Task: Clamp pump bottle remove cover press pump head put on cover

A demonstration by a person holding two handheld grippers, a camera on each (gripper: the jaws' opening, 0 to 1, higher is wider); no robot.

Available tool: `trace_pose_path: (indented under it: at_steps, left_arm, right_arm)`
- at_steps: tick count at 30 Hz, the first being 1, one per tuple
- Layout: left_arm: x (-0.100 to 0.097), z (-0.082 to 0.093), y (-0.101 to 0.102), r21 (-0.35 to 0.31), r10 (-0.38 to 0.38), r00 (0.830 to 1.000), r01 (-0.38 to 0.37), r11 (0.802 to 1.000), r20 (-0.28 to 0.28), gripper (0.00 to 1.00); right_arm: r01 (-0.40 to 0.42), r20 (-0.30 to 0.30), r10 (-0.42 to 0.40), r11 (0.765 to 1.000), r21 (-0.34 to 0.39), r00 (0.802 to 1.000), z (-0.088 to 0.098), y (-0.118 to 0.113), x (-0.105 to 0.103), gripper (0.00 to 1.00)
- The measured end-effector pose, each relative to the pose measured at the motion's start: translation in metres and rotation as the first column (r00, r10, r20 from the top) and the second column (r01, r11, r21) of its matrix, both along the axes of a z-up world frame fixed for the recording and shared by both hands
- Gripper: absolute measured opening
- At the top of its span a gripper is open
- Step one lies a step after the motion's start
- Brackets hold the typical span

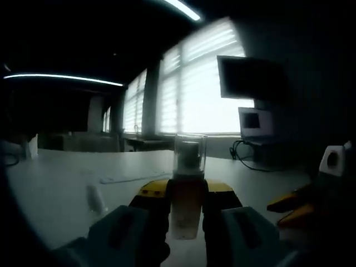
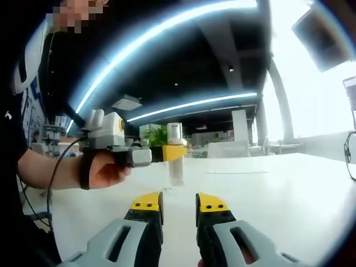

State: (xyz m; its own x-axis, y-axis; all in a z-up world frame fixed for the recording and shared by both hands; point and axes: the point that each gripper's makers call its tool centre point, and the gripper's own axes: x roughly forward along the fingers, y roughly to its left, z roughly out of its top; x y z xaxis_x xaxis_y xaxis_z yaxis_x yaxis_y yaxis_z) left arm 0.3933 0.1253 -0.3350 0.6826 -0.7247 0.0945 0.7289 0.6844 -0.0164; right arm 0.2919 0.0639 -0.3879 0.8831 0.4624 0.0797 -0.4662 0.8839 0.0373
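The left gripper is squeezing the pump bottle between its yellow-tipped jaws, gripping it round the body and holding it upright over the white table. Seen from the right gripper view, that same left gripper is reaching in from the side with the person's hand behind it, the bottle hanging straight down through the jaws, its base at or just above the tabletop. The right gripper is sitting low and empty, jaws parted by a narrow gap, pointing almost straight at the bottle, which is standing ahead and a touch to the left of its line. The bottle's long axis is vertical, and the clear cover is capping the top, still on, so the right gripper looks like the free one to go up for it. The cover is reading as hard, glossy transparent plastic, a smooth cylinder with a pale pump head visible inside; the body below is frosted and translucent, likely slick. The jaw tips are blocky and yellow on black, grey housings behind.
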Motion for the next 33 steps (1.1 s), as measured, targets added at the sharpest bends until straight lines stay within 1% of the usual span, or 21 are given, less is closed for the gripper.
trace_pose_path:
  at_steps: [2,3,6,9,14,18,21,26,30,33]
  left_arm:
    - [-0.004,0.006,0.006,-0.01,-0.003,1.0,0.003,1.0,0.004,0.13]
    - [-0.005,0.008,0.005,-0.029,-0.015,1.0,0.015,0.999,0.004,0.13]
    - [-0.01,0.013,0.007,-0.05,-0.031,1.0,0.031,0.998,0.007,0.13]
    - [-0.017,0.014,0.014,-0.053,-0.042,0.999,0.043,0.998,0.008,0.13]
    - [-0.032,0.011,0.025,-0.039,-0.068,0.998,0.069,0.997,0.018,0.13]
    - [-0.045,0.007,0.035,-0.013,-0.091,0.995,0.092,0.996,0.025,0.13]
    - [-0.052,0.006,0.038,-0.031,-0.122,0.992,0.123,0.992,0.012,0.13]
    - [-0.061,0.0,0.044,-0.027,-0.139,0.99,0.139,0.99,0.013,0.13]
    - [-0.065,-0.002,0.045,-0.042,-0.158,0.987,0.158,0.987,0.003,0.13]
    - [-0.072,0.001,0.046,-0.043,-0.187,0.982,0.187,0.981,0.018,0.13]
  right_arm:
    - [-0.001,0.001,0.001,1.0,0.002,1.0,0.0,0.0,0.0,0.18]
    - [-0.001,0.0,0.001,1.0,0.001,1.0,0.0,0.0,0.0,0.18]
    - [0.001,0.0,-0.001,1.0,0.001,1.0,0.0,0.0,0.0,0.18]
    - [0.003,0.0,-0.003,1.0,0.001,1.0,0.0,0.0,0.0,0.18]
    - [0.003,-0.005,-0.003,1.0,-0.004,1.0,-0.001,0.0,0.0,0.17]
    - [0.003,-0.007,-0.003,1.0,-0.007,1.0,-0.001,0.001,0.0,0.17]
    - [0.004,-0.007,-0.004,1.0,-0.009,1.0,-0.001,0.001,0.0,0.17]
    - [0.003,-0.009,-0.003,1.0,-0.011,1.0,-0.002,0.001,0.0,0.17]
    - [0.001,-0.009,-0.002,1.0,-0.017,1.0,-0.002,0.002,0.0,0.17]
    - [-0.001,-0.009,0.0,1.0,-0.02,1.0,-0.003,0.002,0.0,0.17]
